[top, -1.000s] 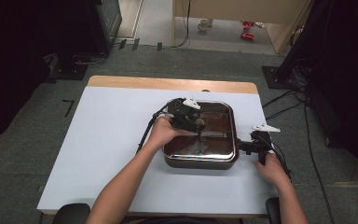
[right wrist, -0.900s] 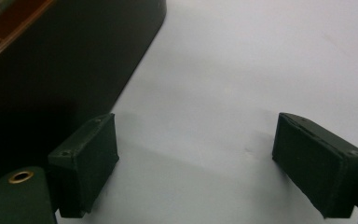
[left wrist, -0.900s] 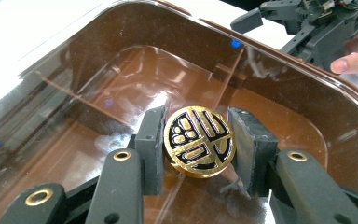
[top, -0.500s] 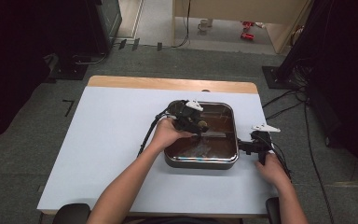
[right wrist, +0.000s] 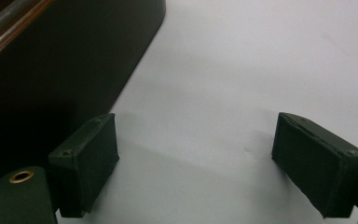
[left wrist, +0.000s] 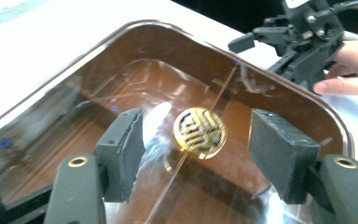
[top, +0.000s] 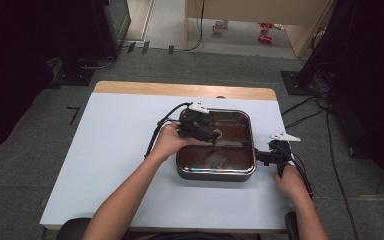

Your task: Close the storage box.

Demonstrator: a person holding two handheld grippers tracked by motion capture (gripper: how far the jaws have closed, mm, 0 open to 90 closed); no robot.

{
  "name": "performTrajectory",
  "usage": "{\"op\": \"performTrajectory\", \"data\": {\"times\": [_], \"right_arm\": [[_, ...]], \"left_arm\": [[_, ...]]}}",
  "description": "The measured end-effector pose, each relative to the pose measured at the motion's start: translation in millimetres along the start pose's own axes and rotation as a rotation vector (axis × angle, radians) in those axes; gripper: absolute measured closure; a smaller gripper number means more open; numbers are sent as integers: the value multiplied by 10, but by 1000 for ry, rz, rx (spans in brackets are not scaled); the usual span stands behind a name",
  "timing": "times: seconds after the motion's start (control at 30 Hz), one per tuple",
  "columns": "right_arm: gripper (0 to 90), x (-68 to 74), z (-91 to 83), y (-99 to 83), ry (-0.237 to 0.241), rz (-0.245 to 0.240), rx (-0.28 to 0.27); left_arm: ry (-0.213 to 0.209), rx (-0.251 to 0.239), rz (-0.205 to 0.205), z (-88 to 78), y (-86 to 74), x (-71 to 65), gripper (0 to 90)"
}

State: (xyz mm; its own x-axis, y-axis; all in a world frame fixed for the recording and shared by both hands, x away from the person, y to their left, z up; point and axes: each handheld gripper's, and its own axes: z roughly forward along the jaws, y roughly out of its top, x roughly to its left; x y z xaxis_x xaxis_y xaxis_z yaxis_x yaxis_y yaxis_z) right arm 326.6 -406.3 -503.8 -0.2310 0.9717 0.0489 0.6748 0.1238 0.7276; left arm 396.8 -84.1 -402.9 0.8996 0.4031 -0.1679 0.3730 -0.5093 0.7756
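Note:
A square dark pan (top: 215, 176) with a glossy brown inside sits right of centre on the white table (top: 115, 150). A small round gold knob (top: 219, 134) with a cut-out pattern shows in its middle, on what looks like a clear lid. My left gripper (top: 213, 138) hovers over the pan, open. In the left gripper view the gold knob (left wrist: 199, 133) lies a little beyond and between the open left gripper (left wrist: 198, 125) pads. My right gripper (top: 259, 156) is open beside the pan's right wall. In the right gripper view the right gripper (right wrist: 198, 127) spans bare table, the pan wall (right wrist: 51, 70) at its left.
The table's wooden far edge (top: 180, 90) runs behind the pan. Cables (top: 300, 112) and dark equipment stands lie on the grey floor to the right and back left. White tabletop stretches left of the pan.
The left gripper has shifted only slightly above the pan. The right gripper and the pan have stayed where they were.

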Motion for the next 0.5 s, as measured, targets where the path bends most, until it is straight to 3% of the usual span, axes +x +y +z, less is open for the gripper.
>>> {"op": "performTrajectory", "data": {"times": [0.1, 0.27, 0.5], "right_arm": [[140, 0, 1, 0, 0, 0, -1], [141, 0, 0, -1, -1, -2, -1], [141, -2, 2, -1, -1, -5, -2]], "left_arm": [[47, 14, 2, -101, -62, 14, 347], [90, 22, -40, -300, -204, 87, 309], [121, 12, -54, -497, -353, 110, 282]]}}
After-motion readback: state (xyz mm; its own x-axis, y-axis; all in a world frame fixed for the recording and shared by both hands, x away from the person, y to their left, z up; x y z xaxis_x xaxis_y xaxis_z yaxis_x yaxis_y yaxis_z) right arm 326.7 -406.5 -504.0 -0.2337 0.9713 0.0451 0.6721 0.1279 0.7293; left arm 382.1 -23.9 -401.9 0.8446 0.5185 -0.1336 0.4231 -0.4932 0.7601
